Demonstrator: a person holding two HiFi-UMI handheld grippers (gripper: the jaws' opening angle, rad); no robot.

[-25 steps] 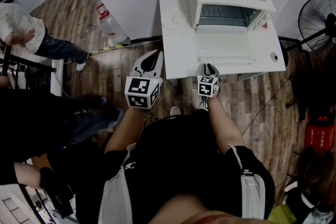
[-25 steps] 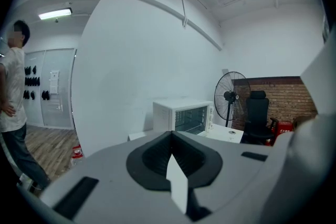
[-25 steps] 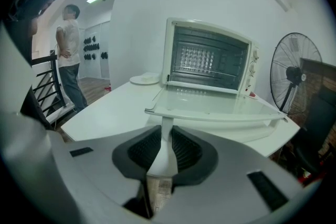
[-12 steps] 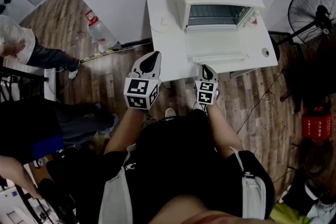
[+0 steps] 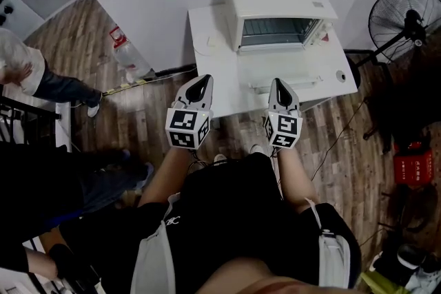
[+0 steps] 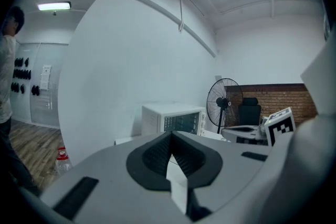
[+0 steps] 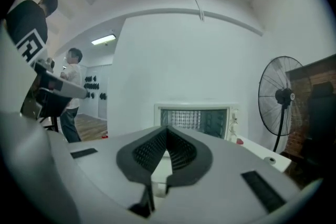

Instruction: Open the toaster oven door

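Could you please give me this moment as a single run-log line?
door: open, down flat | left hand-held gripper: shut, empty | right hand-held gripper: shut, empty

Toaster oven (image 5: 279,0): white casing, smooth with a low sheen; whether painted metal or plastic cannot be told; the cavity is grey and looks metallic. Table (image 5: 207,72): white, smooth, matt top. Left gripper (image 5: 200,81) and right gripper (image 5: 279,85): smooth matt grey plastic shells, each with a cube faced in flat black-and-white print. Fingers (image 6: 155,157) lined with black ribbed matt pads, rubber-like. Floor (image 5: 131,113): brown wood planks with visible grain and a slight sheen. Fan (image 5: 403,17): black wire guard, metal by its look. Bottle (image 5: 131,55): clear glossy plastic. Wall (image 5: 158,3): white, matt, smooth. Rear wall (image 6: 273,99): rough red-brown brick. Shirt (image 5: 227,217): black matt cloth.
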